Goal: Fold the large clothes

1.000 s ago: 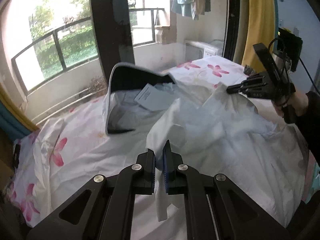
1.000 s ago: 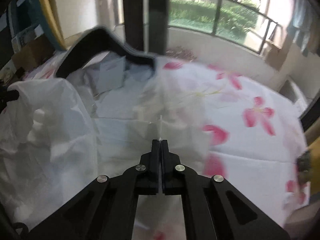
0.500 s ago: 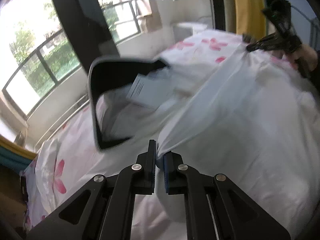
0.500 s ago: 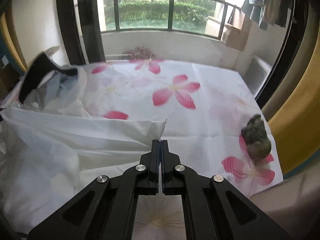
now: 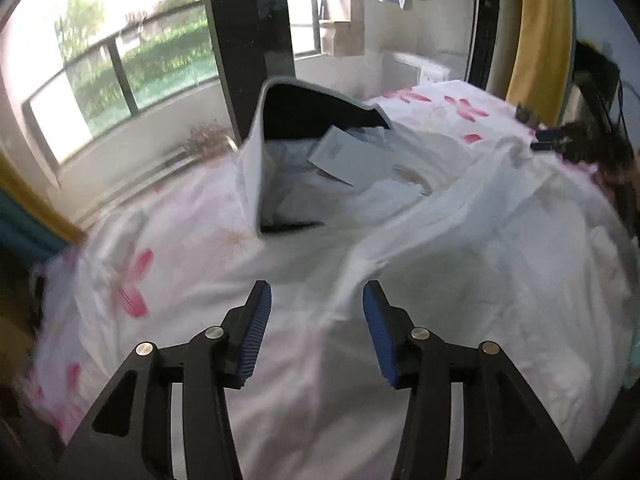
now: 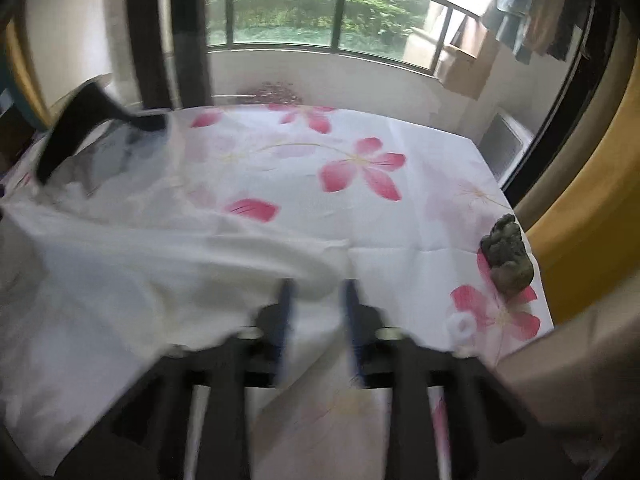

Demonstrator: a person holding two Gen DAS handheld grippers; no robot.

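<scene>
A large white garment point(image 5: 460, 248) with a black-lined hood point(image 5: 316, 114) lies spread over the flowered bed sheet point(image 5: 168, 240). A white label point(image 5: 352, 158) shows inside it below the hood. My left gripper point(image 5: 316, 300) is open just above the cloth at the near side and holds nothing. My right gripper point(image 6: 316, 292) is open and blurred, with the garment's edge point(image 6: 240, 252) lying loose between and ahead of its fingers. The right gripper also shows at the far right of the left wrist view point(image 5: 540, 140). The hood shows at the left in the right wrist view point(image 6: 76, 120).
The flowered sheet point(image 6: 360, 168) covers the bed. A dark green lump point(image 6: 508, 256) sits on its right edge. A black pillar point(image 5: 244, 40) and balcony windows stand behind the bed. Yellow curtains point(image 5: 540, 32) hang at the right.
Both grippers have opened and let go of the white garment. The cloth has dropped from being stretched between them and now lies on the bed.
</scene>
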